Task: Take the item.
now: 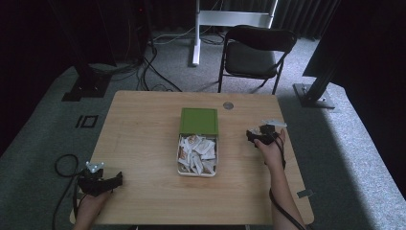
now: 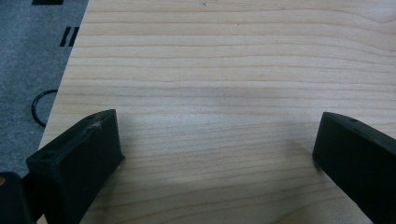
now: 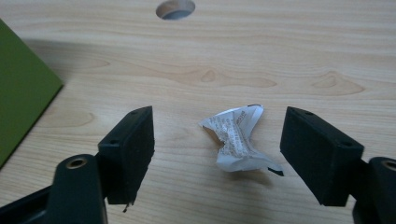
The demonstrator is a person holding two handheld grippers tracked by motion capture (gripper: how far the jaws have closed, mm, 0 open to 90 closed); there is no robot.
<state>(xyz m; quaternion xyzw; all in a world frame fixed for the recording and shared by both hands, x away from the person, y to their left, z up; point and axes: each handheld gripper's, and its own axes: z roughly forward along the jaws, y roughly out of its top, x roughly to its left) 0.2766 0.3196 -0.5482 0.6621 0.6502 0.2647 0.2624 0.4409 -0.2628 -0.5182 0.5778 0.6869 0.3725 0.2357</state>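
One crumpled white packet [image 3: 238, 137] lies on the desk [image 3: 280, 56] between the spread jaws of the right gripper [image 3: 217, 149], touching neither pad. To its left stands the green lid [image 1: 199, 120] with the tray of sachets [image 1: 197, 154] in front of it. The left gripper [image 2: 217, 154] rests near the desk's front left corner, jaws wide apart with nothing between them.

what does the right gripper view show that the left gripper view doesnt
The right gripper view alone has a crumpled white packet lying on the wood between the open right tongs, untouched by either jaw, plus a corner of the green lid and a round hole in the tabletop. The left gripper view alone has the grey carpet beside the table edge and the open, empty left tongs. Both show the wooden table.
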